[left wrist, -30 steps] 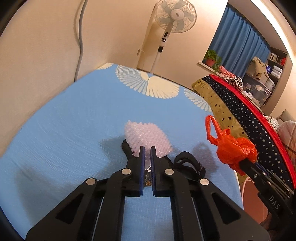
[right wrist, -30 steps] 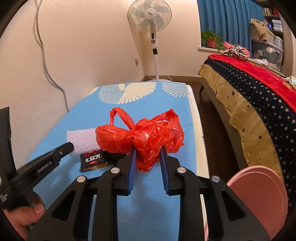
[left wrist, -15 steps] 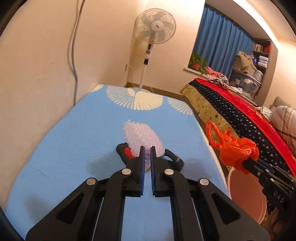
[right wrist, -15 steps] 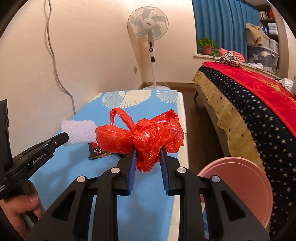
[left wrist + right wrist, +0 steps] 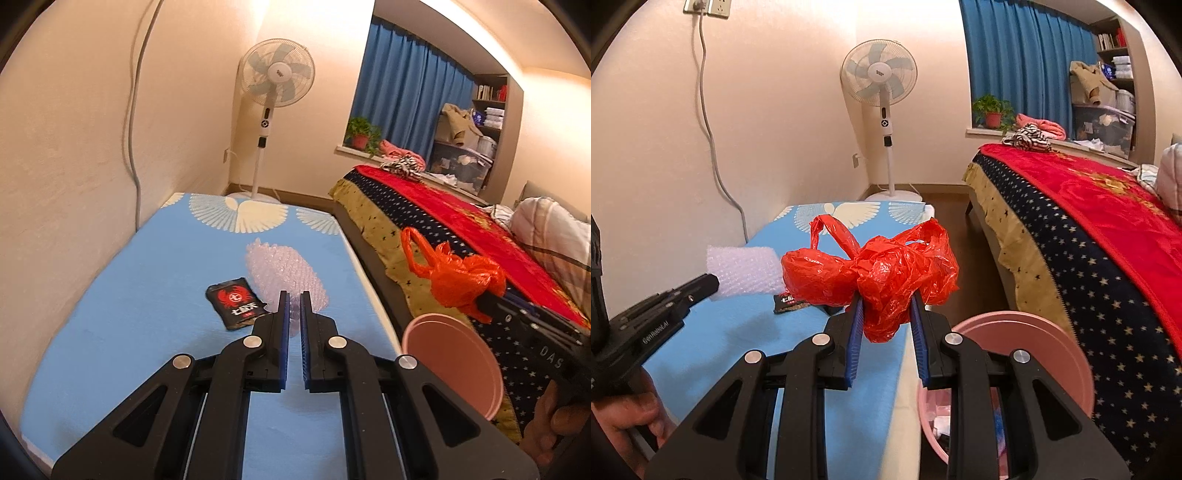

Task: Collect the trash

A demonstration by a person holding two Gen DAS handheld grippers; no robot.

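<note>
My left gripper (image 5: 293, 295) is shut on a piece of bubble wrap (image 5: 286, 273) and holds it above the blue mattress (image 5: 147, 314). The bubble wrap also shows in the right wrist view (image 5: 742, 271). My right gripper (image 5: 886, 299) is shut on a crumpled red plastic bag (image 5: 882, 273), held in the air near the mattress edge, above the rim of the pink bin (image 5: 1034, 332). The bag (image 5: 458, 280) and bin (image 5: 454, 354) show at the right of the left wrist view. A black snack packet (image 5: 234, 306) lies flat on the mattress; it is partly hidden behind the bag in the right wrist view (image 5: 788, 303).
The wall runs along the mattress's left side with a cable (image 5: 713, 140) hanging down it. A standing fan (image 5: 275, 79) is at the far end. A bed with a red and starred blanket (image 5: 1089, 229) is on the right, across a narrow floor gap.
Both grippers have risen and drawn back with their loads. The bubble wrap has lifted off the black packet, which now lies uncovered. The pink bin has come into view under the right gripper.
</note>
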